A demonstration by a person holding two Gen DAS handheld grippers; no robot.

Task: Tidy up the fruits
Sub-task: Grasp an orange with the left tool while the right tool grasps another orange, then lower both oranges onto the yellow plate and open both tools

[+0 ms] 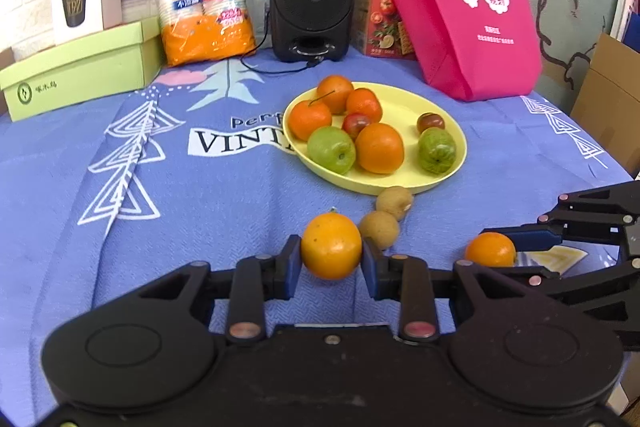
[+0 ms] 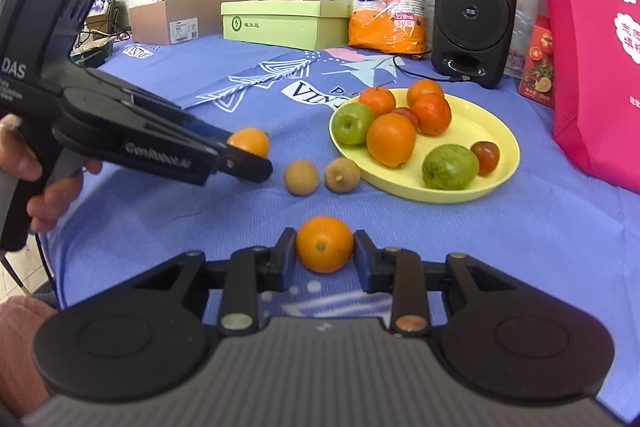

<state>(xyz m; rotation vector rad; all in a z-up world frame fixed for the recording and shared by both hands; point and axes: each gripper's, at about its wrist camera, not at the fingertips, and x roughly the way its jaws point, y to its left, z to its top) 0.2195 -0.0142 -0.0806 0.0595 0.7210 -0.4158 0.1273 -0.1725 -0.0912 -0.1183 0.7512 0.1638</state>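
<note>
Fruits fill a round yellow plastic plate (image 1: pixel 456 155) on the blue cloth tabletop (image 1: pixel 200 195). Near the plate, left claw (image 1: pixel 331 259) grips one small round orange (image 1: pixel 331 245); right claw (image 2: pixel 324 251) grips another orange (image 2: pixel 324 243).

Two longans (image 1: pixel 387 217) just before plate (image 1: pixel 456 163)

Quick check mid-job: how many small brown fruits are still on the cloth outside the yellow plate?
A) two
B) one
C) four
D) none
A: two brown fruits lie side by side on the blue cloth just short of the plate; the only other fruit off the plate are the oranges at each gripper.
</note>
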